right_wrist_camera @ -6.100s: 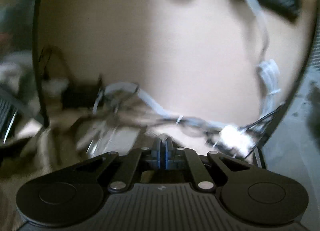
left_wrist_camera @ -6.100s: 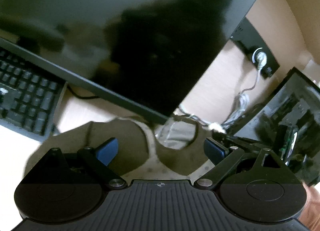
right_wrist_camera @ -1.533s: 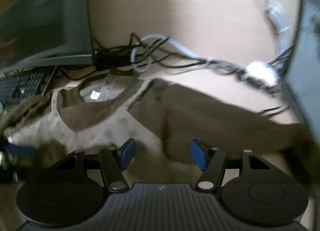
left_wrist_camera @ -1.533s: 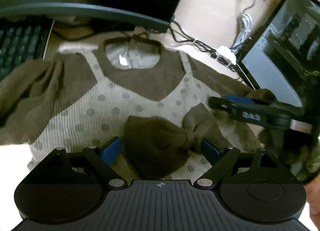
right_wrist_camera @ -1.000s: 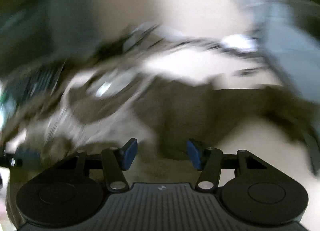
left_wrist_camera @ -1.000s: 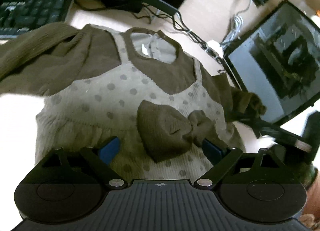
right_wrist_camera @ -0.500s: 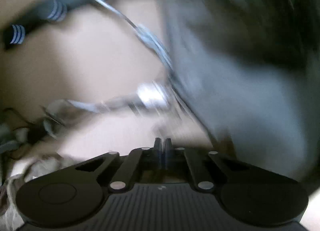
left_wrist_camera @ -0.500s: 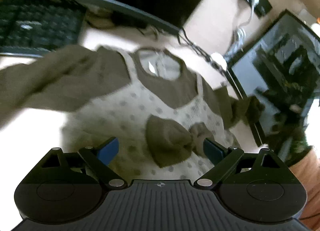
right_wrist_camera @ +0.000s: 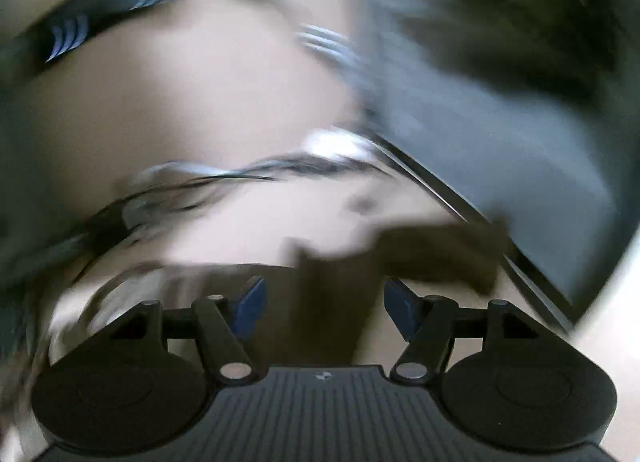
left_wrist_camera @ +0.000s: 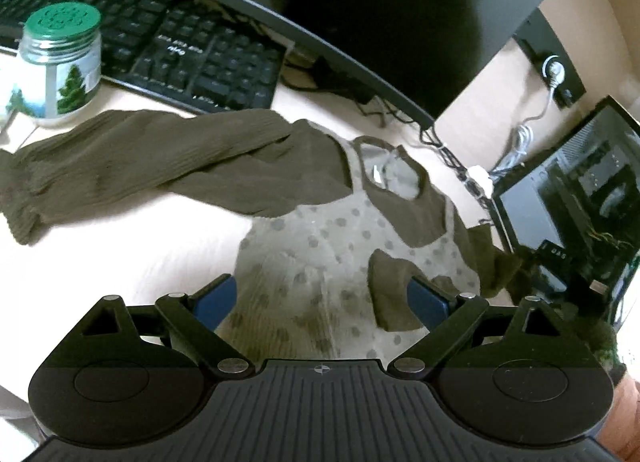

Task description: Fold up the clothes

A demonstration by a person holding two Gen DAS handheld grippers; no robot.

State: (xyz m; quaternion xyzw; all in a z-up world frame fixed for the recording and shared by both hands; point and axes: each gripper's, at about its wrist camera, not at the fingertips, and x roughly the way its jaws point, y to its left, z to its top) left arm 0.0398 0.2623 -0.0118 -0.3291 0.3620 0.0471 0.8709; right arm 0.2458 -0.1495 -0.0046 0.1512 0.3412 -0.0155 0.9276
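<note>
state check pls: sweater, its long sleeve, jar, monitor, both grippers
sweater: flat on desk, front up, unfolded
long sleeve: stretched out toward the jar, not folded in
jar: upright, green lid on
monitor: screen dark
left gripper: open, empty
right gripper: jaws opening, brown fabric between them, view blurred

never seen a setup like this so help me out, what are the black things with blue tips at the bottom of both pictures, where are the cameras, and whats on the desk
Those black things are handheld two-finger grippers, one in each of a person's hands. A wide-angle camera on each looks forward along its blue-padded fingers.

The sharp picture is from the left gripper. Its jaws are open above a sweater, cream with dots, with an olive bow and olive sleeves. The sweater lies flat on a pale desk, one sleeve stretched out towards a green-lidded jar. Behind are a keyboard and a monitor.

The blurred picture is from the right gripper. Its jaws are opening, with dark olive cloth, probably the other sleeve, between the pads but not pinched.

Nothing is held.
</note>
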